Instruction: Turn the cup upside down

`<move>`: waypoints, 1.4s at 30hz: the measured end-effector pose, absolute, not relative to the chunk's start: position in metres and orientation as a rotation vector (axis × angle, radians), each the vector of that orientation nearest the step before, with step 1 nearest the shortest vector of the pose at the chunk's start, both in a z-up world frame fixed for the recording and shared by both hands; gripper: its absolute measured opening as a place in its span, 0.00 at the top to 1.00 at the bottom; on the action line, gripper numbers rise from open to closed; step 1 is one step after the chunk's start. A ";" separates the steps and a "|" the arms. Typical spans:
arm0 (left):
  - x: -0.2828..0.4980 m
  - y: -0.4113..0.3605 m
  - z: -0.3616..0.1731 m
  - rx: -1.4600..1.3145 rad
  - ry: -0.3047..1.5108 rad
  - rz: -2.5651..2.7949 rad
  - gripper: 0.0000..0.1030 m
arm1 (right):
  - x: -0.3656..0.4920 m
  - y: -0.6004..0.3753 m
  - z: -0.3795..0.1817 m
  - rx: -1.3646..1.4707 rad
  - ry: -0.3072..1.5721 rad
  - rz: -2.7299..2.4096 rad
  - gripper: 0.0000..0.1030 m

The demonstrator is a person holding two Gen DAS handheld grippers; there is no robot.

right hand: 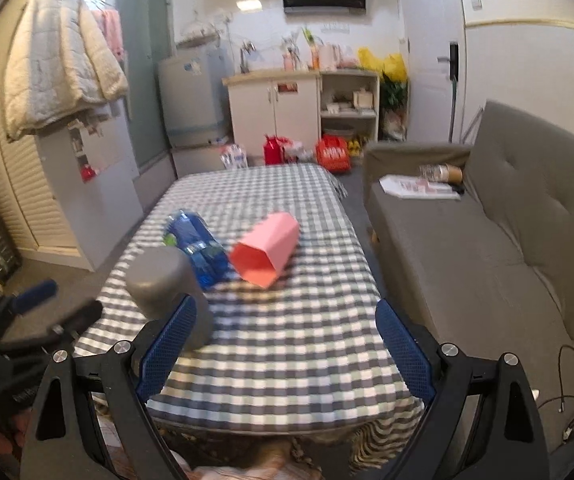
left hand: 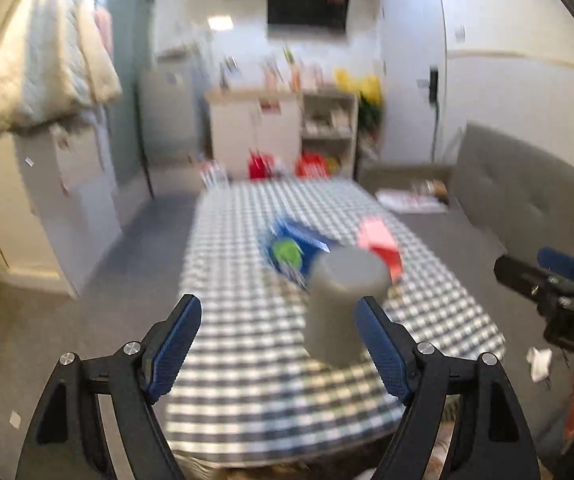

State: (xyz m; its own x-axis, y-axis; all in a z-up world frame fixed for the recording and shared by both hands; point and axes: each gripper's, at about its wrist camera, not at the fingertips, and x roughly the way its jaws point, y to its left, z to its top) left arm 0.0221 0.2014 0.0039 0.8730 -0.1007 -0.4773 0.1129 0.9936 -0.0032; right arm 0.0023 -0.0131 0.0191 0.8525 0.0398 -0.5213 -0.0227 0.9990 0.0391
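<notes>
A grey cup [left hand: 343, 304] stands upside down on the checkered table [left hand: 247, 380], closed base up. It also shows in the right wrist view [right hand: 169, 292]. My left gripper [left hand: 279, 328] is open and empty, and the cup stands just beyond its right finger [left hand: 383, 348]. My right gripper [right hand: 285, 340] is open and empty, with the cup beyond its left finger [right hand: 167, 344]. A pink cup [right hand: 267, 250] lies on its side at mid-table, mouth towards me.
A blue water bottle [right hand: 197, 246] lies on the table between the two cups. A grey sofa [right hand: 487, 240] stands right of the table with papers on it. Cabinets, a fridge and red bags stand at the far end. The other gripper [left hand: 559, 300] shows at the right edge.
</notes>
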 end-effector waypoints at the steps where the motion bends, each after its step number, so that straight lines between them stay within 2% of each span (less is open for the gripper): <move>1: 0.015 0.206 0.006 0.025 0.459 -0.100 0.20 | -0.001 -0.009 0.019 0.024 0.524 0.034 0.11; 11: -0.014 0.237 -0.002 -0.053 0.416 -0.083 0.16 | -0.020 0.014 -0.002 -0.029 0.481 0.080 0.11; 13: -0.013 0.240 -0.002 -0.059 0.427 -0.071 0.01 | -0.022 0.012 -0.003 -0.023 0.479 0.075 0.11; 14: -0.013 0.242 -0.002 -0.062 0.428 -0.066 0.01 | -0.022 0.012 -0.003 -0.020 0.476 0.073 0.10; 16: -0.016 0.242 -0.001 -0.069 0.426 -0.071 0.01 | -0.024 0.010 -0.004 -0.014 0.471 0.066 0.00; 42: -0.019 0.236 -0.006 -0.036 0.457 -0.069 0.00 | -0.027 0.005 -0.005 -0.001 0.466 0.058 0.00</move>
State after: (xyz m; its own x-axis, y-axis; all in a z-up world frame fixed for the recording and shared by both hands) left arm -0.0193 0.2356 -0.0056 0.8949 -0.0741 -0.4400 0.0581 0.9971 -0.0498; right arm -0.0271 0.0048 -0.0048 0.8920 0.0554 -0.4487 -0.0556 0.9984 0.0126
